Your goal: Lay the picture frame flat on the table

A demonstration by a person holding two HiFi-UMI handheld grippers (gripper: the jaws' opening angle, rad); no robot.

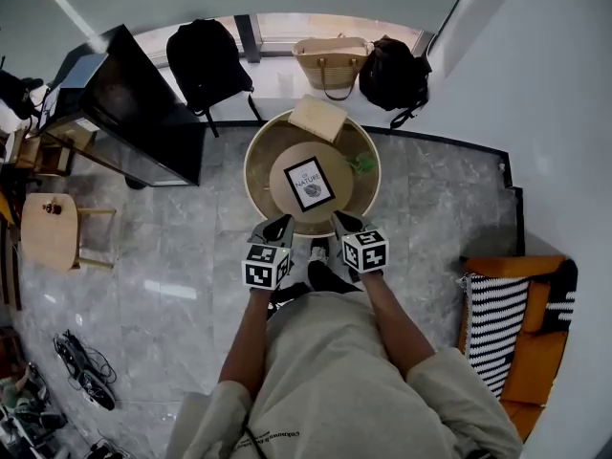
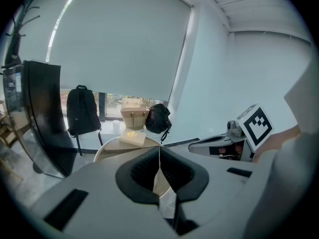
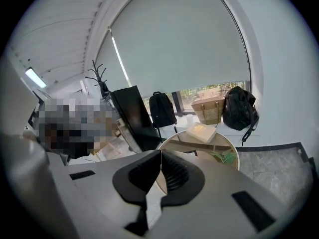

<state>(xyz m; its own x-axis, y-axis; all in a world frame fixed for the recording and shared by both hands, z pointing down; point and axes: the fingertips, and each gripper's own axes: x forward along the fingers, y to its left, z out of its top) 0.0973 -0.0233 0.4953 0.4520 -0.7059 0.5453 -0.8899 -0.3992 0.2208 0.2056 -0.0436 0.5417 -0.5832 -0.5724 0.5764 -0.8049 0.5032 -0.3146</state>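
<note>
Two tools: left gripper and right gripper hang at the near edge of the table, jaws closed, empty. Picture frame sits mid-table, face showing. Likely light, rigid, glass-fronted: pinch the black border gently.

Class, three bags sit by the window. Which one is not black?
The woven tan handbag in the middle; the backpack and the bag flanking it are black.

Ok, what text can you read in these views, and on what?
"NATURE": on the picture frame; the smaller print around it is too small to read.
Print on the person's shirt hem: too small to read.
Gold print on the book: blurred.
</note>
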